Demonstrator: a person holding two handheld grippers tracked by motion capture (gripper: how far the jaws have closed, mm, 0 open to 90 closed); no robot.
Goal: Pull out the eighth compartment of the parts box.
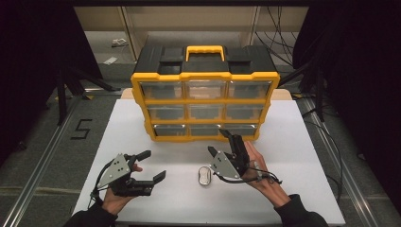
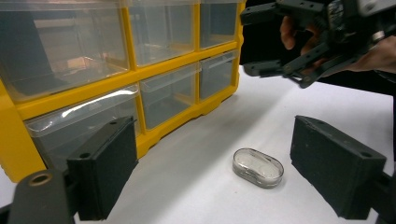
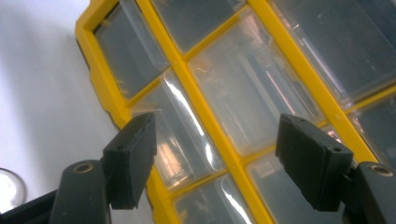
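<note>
Reaching toward the drawer cabinet (image 1: 204, 104), the right hand-held gripper (image 1: 221, 142) sits just right of centre in the high view, jaws wide apart with nothing between them, its upper jaw tip close to the bottom row of drawers; contact cannot be told. The right gripper view looks along those jaws at the clear drawers in their yellow frame (image 3: 205, 121), tilted across the picture, with the drawer fronts showing in the gap between the two black pads (image 3: 133, 156). The cabinet stands upright at the centre of the white worktop (image 1: 302, 156), three rows of three clear drawers, black top with a yellow carry handle (image 1: 204, 49). The left hand-held gripper (image 1: 153, 165) is at the lower left of the high view, held in the person's left hand (image 1: 116, 196), jaws likewise wide and empty, well apart from the cabinet. A small clear oval case (image 1: 204, 176) lies flat on the worktop at lower centre, between the two grippers and touching neither. In the left gripper view the case (image 2: 258, 167) lies on the bare worktop between the two pads but farther out, with the cabinet front in the upper left and the right hand-held gripper (image 2: 261, 44) in the upper right, its jaws spread beside the cabinet's corner.
</note>
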